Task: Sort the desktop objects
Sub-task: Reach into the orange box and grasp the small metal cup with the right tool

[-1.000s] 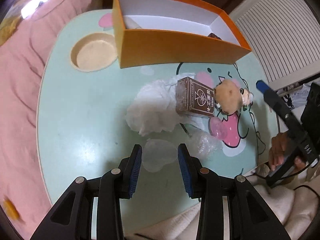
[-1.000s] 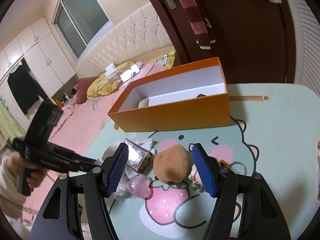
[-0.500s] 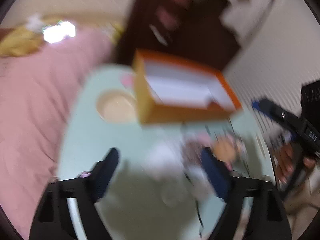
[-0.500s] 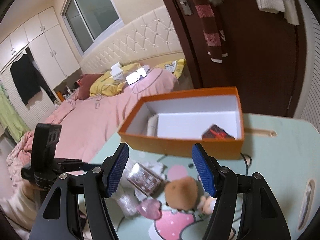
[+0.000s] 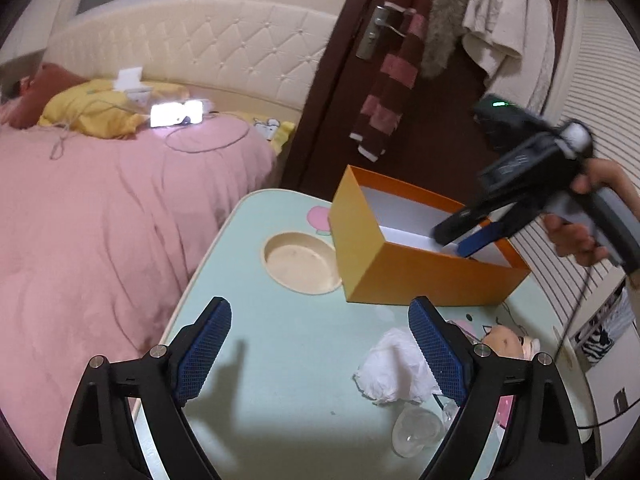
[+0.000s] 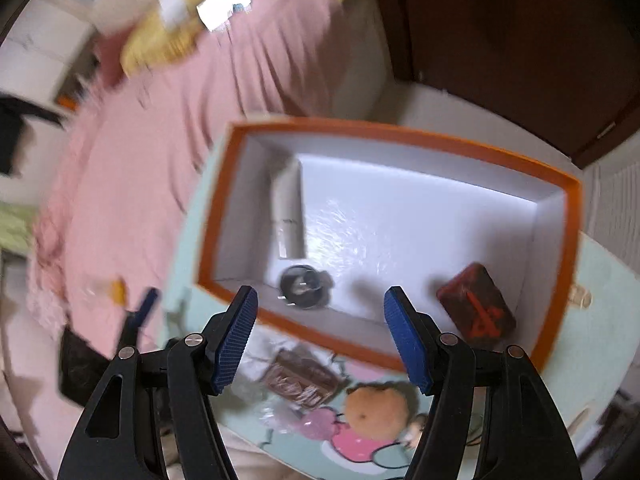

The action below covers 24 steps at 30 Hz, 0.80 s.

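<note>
A pale green tabletop (image 5: 280,344) carries an orange box (image 6: 400,216) at its far side, holding a red pack (image 6: 476,306), a round metal piece (image 6: 304,290) and a white tube (image 6: 288,216). Near the box lie crumpled tissue (image 5: 394,366), a brown card pack (image 6: 302,376) and a plush doll (image 6: 378,406). The right claw (image 6: 320,336) hangs released above the box, and the left claw (image 5: 320,354) gapes empty over the tabletop.

No lettering you can actually read here. The dark red rectangular box (image 6: 476,307), lying inside the orange cardboard box with the white lining (image 6: 400,134), carries red marks on its top face, but motion blur keeps you from making them out. The brown patterned card box (image 6: 302,378) on the mint-green cartoon-printed desk (image 6: 592,344) shows a blurred printed design. The right claw's black body (image 5: 520,168) bears a pale marking too smeared to read.
</note>
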{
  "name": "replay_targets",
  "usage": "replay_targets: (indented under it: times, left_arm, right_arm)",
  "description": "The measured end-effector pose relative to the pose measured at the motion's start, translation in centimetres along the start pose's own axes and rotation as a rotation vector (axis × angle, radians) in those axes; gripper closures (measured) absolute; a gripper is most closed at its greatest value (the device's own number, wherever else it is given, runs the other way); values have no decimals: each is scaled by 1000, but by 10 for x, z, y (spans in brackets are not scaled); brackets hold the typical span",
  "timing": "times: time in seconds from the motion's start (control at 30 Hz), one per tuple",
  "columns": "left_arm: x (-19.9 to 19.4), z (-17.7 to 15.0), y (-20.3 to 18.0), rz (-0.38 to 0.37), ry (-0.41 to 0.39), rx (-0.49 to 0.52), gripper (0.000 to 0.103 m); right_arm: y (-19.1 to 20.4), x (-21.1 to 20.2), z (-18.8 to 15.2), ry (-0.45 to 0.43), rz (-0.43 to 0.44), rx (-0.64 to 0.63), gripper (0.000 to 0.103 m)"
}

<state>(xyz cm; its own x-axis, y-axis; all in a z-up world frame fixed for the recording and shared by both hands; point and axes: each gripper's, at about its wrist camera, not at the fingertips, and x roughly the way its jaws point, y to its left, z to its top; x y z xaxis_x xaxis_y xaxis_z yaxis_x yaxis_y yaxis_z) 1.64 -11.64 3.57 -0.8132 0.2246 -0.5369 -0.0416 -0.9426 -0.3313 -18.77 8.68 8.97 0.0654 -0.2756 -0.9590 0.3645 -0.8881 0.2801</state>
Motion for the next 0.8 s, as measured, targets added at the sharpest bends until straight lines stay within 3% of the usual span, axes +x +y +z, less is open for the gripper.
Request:
replay_targets:
  times: [0.17,0.27,0.4,0.5,0.67,0.8]
  left_arm:
    - [-1,2,6,-34,4,-40,13]
    - [0,4,15,-54,14,-84,13]
    - [1,5,22,-65,31,-118,13]
    - [2,4,20,-70,34,-117,13]
    - [4,2,13,-67,34,-98,13]
    - [6,0,12,-52,36,-92,13]
  right_arm:
    - [7,45,15,171,-19,4,37]
    - [10,59,19,224,-7,0,44]
    - [15,65,18,225,-77,-31,53]
    - [17,64,12,202,-145,-83,78]
    - [4,60,8,153,-133,-63,78]
    - [-10,47,2,102,-68,-24,78]
